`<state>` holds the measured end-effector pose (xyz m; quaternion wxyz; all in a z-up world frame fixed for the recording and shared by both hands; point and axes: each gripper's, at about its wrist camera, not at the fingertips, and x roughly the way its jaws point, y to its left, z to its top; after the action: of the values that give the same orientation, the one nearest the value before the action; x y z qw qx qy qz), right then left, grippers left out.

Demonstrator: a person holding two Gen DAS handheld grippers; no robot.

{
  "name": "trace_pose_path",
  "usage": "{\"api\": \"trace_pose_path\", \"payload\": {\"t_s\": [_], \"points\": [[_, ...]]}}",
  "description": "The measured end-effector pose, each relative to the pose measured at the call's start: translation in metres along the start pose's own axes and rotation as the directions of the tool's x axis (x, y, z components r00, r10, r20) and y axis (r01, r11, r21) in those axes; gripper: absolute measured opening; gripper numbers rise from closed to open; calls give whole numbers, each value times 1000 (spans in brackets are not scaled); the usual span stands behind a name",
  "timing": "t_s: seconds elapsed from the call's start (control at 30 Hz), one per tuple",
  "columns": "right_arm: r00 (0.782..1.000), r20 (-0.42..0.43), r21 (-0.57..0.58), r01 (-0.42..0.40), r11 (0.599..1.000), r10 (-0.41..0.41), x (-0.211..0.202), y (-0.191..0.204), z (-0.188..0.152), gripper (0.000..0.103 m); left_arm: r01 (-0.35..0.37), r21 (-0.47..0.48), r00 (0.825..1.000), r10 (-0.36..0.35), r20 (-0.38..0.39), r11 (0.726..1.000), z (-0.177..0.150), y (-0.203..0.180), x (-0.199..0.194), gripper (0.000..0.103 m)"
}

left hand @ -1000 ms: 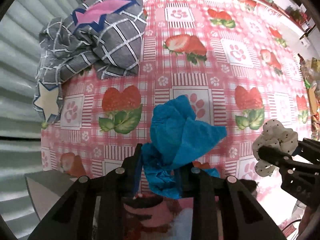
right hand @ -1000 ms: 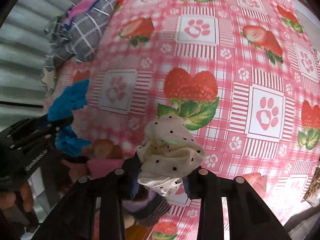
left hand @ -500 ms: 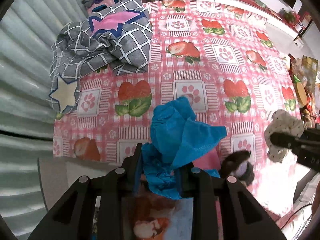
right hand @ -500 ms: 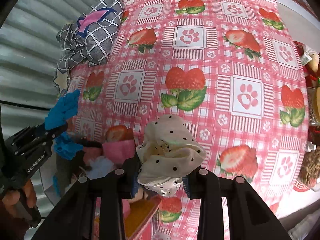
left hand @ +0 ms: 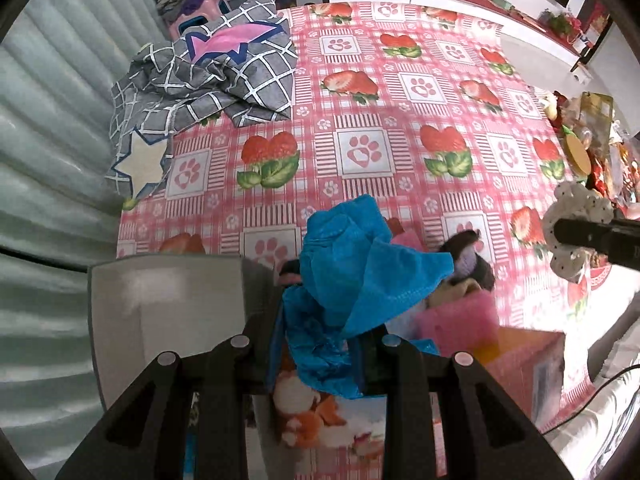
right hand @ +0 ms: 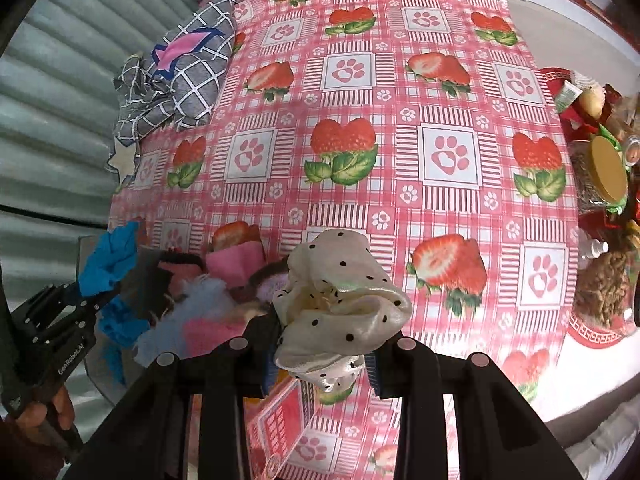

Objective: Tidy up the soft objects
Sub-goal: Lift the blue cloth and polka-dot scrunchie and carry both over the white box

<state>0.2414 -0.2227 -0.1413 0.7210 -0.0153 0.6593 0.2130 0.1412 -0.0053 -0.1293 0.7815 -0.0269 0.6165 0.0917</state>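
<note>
Holding a soft thing in each hand, the person seems to be partway through the sorting, with nothing yet set down from this pair. Nearest the left wrist camera, the left gripper (left hand: 320,354) is pinched narrow on a crumpled blue cloth (left hand: 356,276), which bunches up and flops over above the fingers, clear of the table. Nearest the other camera, the right gripper (right hand: 324,354) is likewise squeezed on a cream scrunchie with black dots (right hand: 340,300), lifted off the surface; the same scrunchie shows at the right edge of the left view (left hand: 576,236).

Just beyond and below both tools, at the near edge of the table, lies a jumble of soft items (right hand: 216,300): pink pieces, a pale blue fluffy one, something dark and furry. How many there are, or whether they sit in a container, I cannot tell, since they are blurred. To their left is a grey flat-topped surface (left hand: 168,300), bare on top.

Farther out, the pink strawberry-and-paw tablecloth (right hand: 448,120) is open across its middle. At the far left corner a grey checked cloth with a pink star (left hand: 212,76) lies rumpled and partly hanging over the edge. Jars and packets (right hand: 604,176) crowd the right side, well apart.

My judgement: two pieces are picked up, still to be placed; the near pile and the rumpled checked cloth remain to be sorted.
</note>
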Motion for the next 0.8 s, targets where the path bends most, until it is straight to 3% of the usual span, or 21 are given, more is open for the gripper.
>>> {"api": "trace_pose_path", "payload": {"t_s": [0.4, 0.8], "points": [[999, 39, -102, -25, 995, 29, -31, 65, -16, 36, 27, 30, 999, -28, 38, 999, -40, 2, -34, 31], [998, 38, -157, -38, 987, 45, -54, 100, -72, 36, 46, 52, 998, -48, 39, 998, -88, 9, -51, 31]]}}
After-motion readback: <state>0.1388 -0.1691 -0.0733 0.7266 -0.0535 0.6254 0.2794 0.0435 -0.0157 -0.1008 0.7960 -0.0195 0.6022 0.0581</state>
